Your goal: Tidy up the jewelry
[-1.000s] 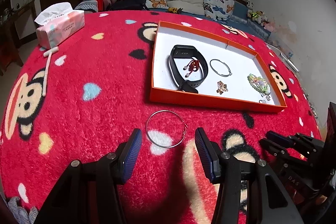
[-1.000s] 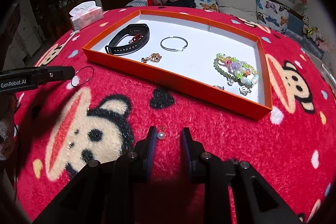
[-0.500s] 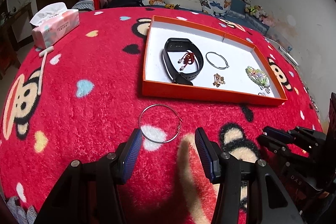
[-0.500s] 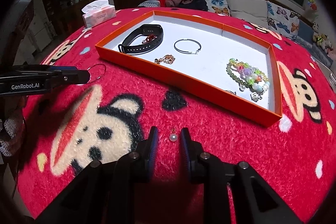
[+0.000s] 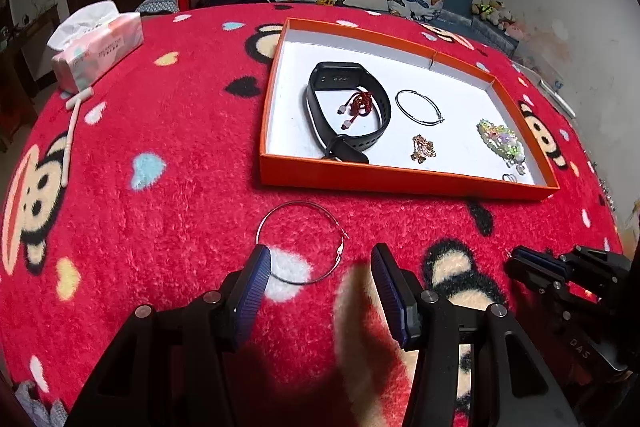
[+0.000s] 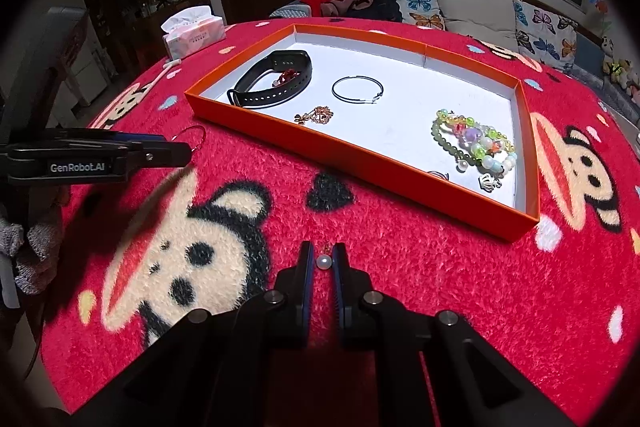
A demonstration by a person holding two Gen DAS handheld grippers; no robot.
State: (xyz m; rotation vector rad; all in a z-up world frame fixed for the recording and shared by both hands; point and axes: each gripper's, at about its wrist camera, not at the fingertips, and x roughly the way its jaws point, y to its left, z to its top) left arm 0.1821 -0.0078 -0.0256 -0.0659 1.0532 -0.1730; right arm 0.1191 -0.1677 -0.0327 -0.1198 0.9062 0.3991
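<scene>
Two tools over red table (image 5: 168, 131): left tool (image 5: 318, 265) spread apart at hoop earring (image 5: 300, 242); right tool (image 6: 323, 261) nearly together around pearl earring (image 6: 323, 261), orange tray (image 6: 400, 169) at 12 o'clock.

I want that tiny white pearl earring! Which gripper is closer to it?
Right. The right gripper has the tiny white pearl earring between its fingers; the left gripper sits over by the big silver hoop earring.

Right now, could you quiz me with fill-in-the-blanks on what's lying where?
1. The black watch lies inside the ____ tray.
2. The pearl earring sits between the fingers of the ____ tool.
3. The hoop on the blanket lies before the ____ tool.

Missing: orange; right; left
</scene>
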